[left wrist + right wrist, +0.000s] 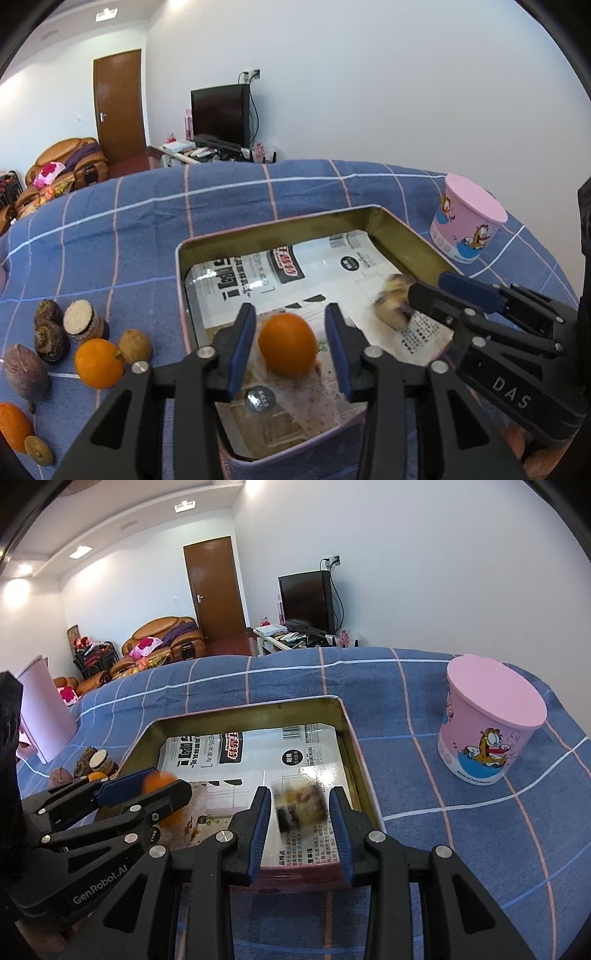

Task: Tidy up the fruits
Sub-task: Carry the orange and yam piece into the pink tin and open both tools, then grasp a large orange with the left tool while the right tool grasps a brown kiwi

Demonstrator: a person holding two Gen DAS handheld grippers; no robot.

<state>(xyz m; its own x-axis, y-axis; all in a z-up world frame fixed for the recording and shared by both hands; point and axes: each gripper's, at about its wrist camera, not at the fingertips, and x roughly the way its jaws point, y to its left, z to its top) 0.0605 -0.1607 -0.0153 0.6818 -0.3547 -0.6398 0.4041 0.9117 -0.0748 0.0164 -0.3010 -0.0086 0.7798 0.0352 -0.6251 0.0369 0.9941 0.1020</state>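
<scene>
An open metal tin [273, 225] [354, 738] lined with printed packets lies on the blue checked cloth. My left gripper [291, 349] is open above the tin, with an orange [287, 344] free between its fingers, not touching either. My right gripper [298, 825] is open over the tin's right part, with a blurred brown-and-purple fruit [300, 805] [393, 302] between its fingers, apart from both. Left of the tin lie another orange [99, 363], a kiwi [135, 346], a cut taro piece [85, 319], dark corms [50, 332] and a purple sweet potato [26, 371].
A pink lidded cartoon tub [466, 229] [489, 727] stands right of the tin. A pink board [44, 716] leans at the far left. Another orange [13, 426] and a small brown fruit [38, 449] lie at the cloth's near left edge. Sofa and TV stand behind.
</scene>
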